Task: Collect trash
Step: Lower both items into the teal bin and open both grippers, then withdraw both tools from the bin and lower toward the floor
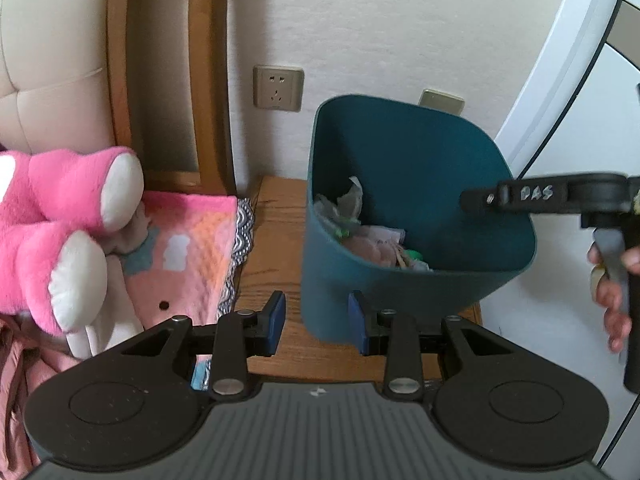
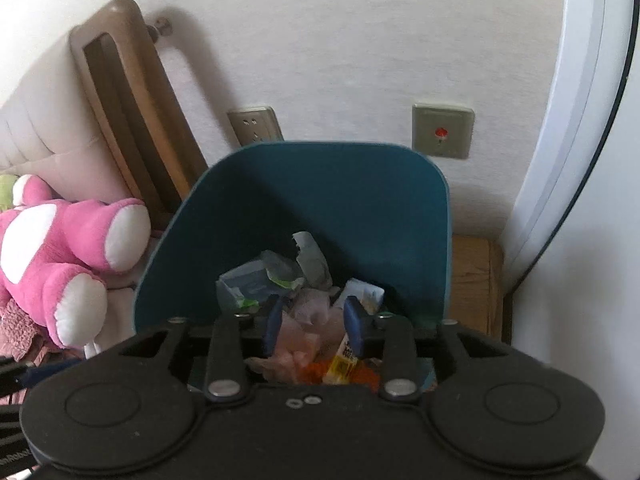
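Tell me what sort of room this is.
Most likely a bedroom: a padded headboard in a wooden frame, a pink plush toy on bedding, and a wooden bedside table carrying a teal bin.

Pink plush toy (image 1: 68, 236) cut by left edge; bin (image 2: 320, 200) front wall hidden behind right gripper (image 2: 314, 322).

The teal plastic bin (image 2: 320, 208) stood open-topped, crumpled wrappers (image 2: 280, 276) filling its bottom. A pink plush toy (image 1: 68, 232) crowded its left; a white wall (image 1: 380, 32) stood close behind.

The right gripper (image 2: 314, 322) hangs over the teal bin (image 2: 340, 200) — jaws apart, gripping nothing. Crumpled wrappers (image 2: 280, 276) fill it; a pink plush toy (image 2: 60, 252) lies left.
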### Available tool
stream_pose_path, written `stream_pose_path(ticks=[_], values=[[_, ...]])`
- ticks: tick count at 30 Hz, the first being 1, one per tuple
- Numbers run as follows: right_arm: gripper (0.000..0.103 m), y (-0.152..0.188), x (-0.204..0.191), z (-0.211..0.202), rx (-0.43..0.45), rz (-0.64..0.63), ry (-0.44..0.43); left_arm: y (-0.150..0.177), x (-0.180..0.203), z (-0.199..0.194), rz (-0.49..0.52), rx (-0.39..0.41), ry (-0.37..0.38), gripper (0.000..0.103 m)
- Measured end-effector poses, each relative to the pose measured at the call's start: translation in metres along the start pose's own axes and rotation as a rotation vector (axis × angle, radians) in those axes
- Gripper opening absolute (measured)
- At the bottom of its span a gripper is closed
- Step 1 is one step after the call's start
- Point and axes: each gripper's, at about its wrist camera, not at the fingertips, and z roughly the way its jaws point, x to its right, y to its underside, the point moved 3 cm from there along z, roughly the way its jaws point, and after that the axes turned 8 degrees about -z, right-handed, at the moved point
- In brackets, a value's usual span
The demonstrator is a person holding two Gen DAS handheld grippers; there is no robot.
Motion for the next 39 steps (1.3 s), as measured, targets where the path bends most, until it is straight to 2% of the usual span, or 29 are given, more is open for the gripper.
stream_pose_path(ticks=[5, 9, 13, 18, 21, 22, 23, 26, 29, 36, 39], values=[[0.037, 0.011, -0.006, -0.022, 0.049, 0.009, -0.025, 0.016, -0.008, 0.0, 0.012, -0.008, 0.002, 0.033], [0.038, 0.029, -0.018, -0.049, 0.095, 0.009, -0.015, 0.03, -0.012, -0.007, 0.061, -0.004, 0.018, 0.034], [0.041, 0.058, -0.034, -0.078, 0.125, 0.019, 0.003, 0.045, -0.016, -0.011, 0.127, 0.004, 0.055, 0.035], [0.047, 0.105, -0.053, -0.102, 0.115, 0.056, 0.02, 0.071, -0.029, -0.01, 0.187, -0.013, 0.099, 0.04], [0.051, 0.135, -0.061, -0.104, 0.095, 0.087, 0.032, 0.089, -0.036, -0.005, 0.22, -0.026, 0.118, 0.054], [0.052, 0.145, -0.064, -0.101, 0.083, 0.091, 0.04, 0.094, -0.038, -0.002, 0.229, -0.03, 0.122, 0.063], [0.054, 0.154, -0.066, -0.096, 0.068, 0.098, 0.045, 0.1, -0.041, 0.001, 0.236, -0.033, 0.126, 0.069], [0.057, 0.181, -0.068, -0.072, 0.017, 0.123, 0.017, 0.12, -0.046, 0.017, 0.251, -0.045, 0.124, 0.076], [0.061, 0.206, -0.068, -0.035, -0.034, 0.109, -0.026, 0.146, -0.052, 0.04, 0.242, -0.047, 0.111, 0.089], [0.066, 0.271, -0.051, 0.086, -0.13, 0.097, -0.055, 0.227, -0.062, 0.142, 0.161, -0.126, 0.067, 0.09], [0.067, 0.305, -0.043, 0.142, -0.156, 0.092, -0.058, 0.269, -0.061, 0.195, 0.166, -0.168, 0.058, 0.09]])
